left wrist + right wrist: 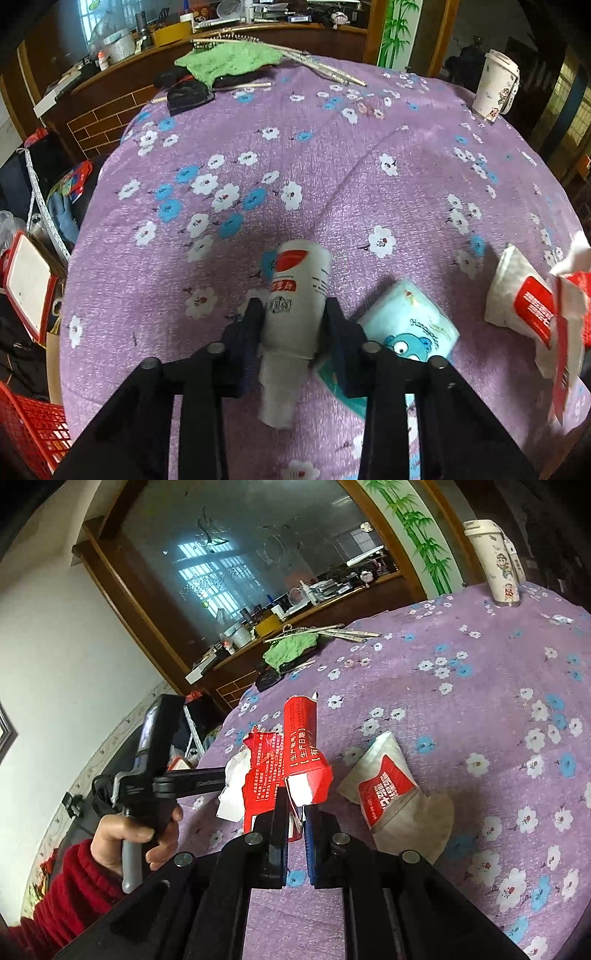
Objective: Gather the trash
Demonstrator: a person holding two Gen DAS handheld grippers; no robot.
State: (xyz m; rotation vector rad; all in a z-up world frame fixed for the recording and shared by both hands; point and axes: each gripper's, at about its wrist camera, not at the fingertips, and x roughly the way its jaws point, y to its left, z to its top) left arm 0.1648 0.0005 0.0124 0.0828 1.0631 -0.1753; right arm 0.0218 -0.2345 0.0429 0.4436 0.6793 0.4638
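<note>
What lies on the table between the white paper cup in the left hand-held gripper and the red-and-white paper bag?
A light blue tissue pack lies there, beside the cup, seen in the left wrist view; the bag lies apart.

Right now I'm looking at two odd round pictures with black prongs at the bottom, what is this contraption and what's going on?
No robot here: a person holds a handheld gripper in each hand, each with a wide-angle camera looking along its two black fingers. One picture is from the left gripper, shut on a white paper cup lying on the purple flowered tablecloth. The other is from the right gripper, shut on a torn red carton; it also shows the person's hand on the other handle. Also on the table: a blue tissue pack, a crumpled white and red wrapper, a green cloth and a tall lidded cup.
</note>
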